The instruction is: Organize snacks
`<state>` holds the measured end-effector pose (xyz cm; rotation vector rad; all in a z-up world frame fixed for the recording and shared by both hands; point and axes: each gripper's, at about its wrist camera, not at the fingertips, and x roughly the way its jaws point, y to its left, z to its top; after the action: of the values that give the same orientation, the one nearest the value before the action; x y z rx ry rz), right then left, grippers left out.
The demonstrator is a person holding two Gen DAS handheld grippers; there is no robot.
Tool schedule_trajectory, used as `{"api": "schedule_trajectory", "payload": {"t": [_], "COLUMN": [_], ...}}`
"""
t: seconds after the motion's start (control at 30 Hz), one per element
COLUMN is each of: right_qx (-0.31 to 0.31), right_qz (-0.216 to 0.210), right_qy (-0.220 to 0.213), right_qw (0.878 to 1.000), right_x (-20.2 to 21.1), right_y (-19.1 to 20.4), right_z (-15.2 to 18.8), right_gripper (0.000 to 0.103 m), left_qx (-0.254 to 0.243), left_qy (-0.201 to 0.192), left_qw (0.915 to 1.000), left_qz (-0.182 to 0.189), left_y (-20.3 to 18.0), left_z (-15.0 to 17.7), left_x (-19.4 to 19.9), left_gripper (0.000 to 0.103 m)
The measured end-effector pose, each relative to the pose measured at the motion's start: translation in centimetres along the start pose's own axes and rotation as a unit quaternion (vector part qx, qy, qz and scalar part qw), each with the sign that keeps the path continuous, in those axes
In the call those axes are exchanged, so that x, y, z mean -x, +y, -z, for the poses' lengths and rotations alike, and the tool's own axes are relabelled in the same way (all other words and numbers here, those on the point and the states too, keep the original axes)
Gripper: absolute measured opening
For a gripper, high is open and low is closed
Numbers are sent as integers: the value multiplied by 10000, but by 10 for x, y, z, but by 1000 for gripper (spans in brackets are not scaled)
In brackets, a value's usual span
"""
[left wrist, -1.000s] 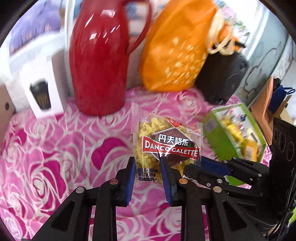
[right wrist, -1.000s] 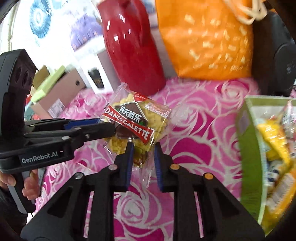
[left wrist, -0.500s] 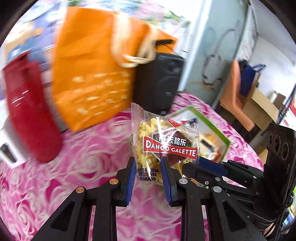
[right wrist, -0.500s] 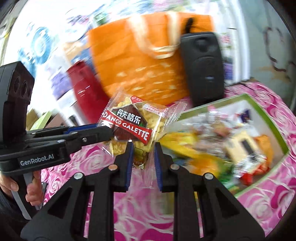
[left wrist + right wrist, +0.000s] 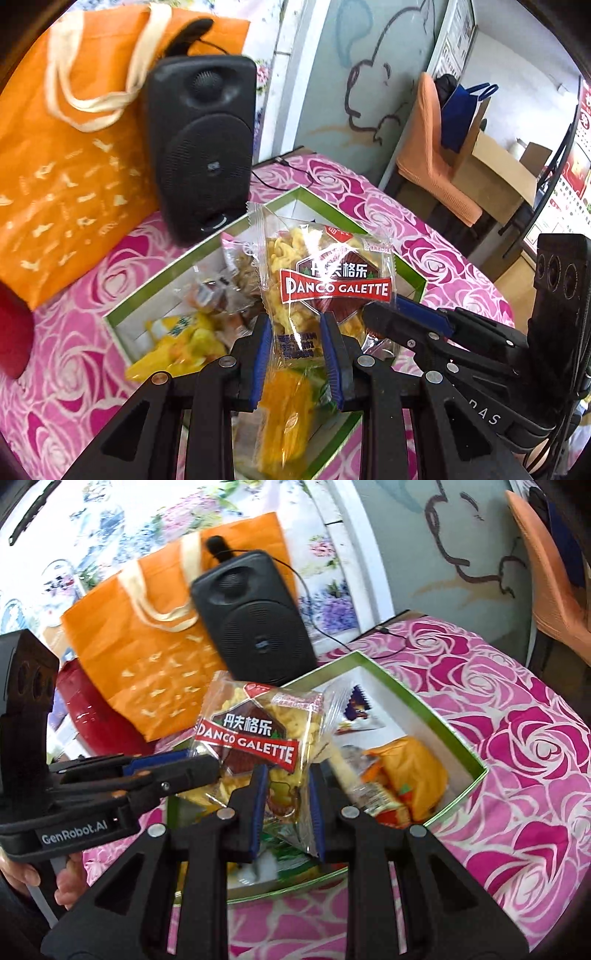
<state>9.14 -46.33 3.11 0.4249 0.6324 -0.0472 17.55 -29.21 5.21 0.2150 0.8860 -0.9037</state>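
A clear Danco Galette snack packet [image 5: 325, 280] [image 5: 255, 734] hangs in the air above a green-rimmed white box [image 5: 159, 280] [image 5: 461, 738] that holds several wrapped snacks. My left gripper [image 5: 297, 350] is shut on the packet's lower edge. My right gripper [image 5: 286, 808] is shut on its lower corner. In the left wrist view the right gripper's fingers [image 5: 391, 321] reach in from the right and touch the packet. In the right wrist view the left gripper's fingers [image 5: 177, 771] come in from the left.
A black speaker [image 5: 203, 147] [image 5: 255, 620] and an orange tote bag [image 5: 66, 155] [image 5: 147, 657] stand behind the box on the pink rose tablecloth [image 5: 517, 812]. A red jug [image 5: 96, 716] is at the left. An orange chair [image 5: 428, 155] stands beyond the table edge. A hand [image 5: 70, 882] holds the left gripper.
Both grippers have carried the packet to the right, from in front of the red jug to above the green box. Their hold on it is unchanged.
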Motion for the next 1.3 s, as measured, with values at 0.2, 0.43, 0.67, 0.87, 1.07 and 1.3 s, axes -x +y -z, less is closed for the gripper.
{"api": "schedule_trajectory", "payload": {"t": [0.2,0.43,0.67,0.87,1.07,1.3], "right_qx": [125,506,739,1269,1613,1503], "right_qz": [123,387,546,524,727,847], "right_qy": [143,-92,-215,-49,72,321], "right_qw": [9997,9979,9955,9905,9842,9845], "right_x": [-23,-20,12,52,87,93], "right_y": [-11,-10,-1,19,30,21], "right_z": [0,8,7,16,37,64], "right_gripper": [35,91,100,102,102,102], "left_qx": [164,470,445,563,701,773], "left_qy": [137,-507,-645,-728,-707,-521], "left_qw": [9995,9905,9862,9769,9722,9713], "left_qz": [-216,-1191,-1455,-1931,-2120,-2188], "left_y": [10,24,18,3,-13,-25], "left_z": [-2,8,24,55,94,132], "left_x": [-24,3,36,73,95,98], "left_gripper": [49,87,87,88,89,95]}}
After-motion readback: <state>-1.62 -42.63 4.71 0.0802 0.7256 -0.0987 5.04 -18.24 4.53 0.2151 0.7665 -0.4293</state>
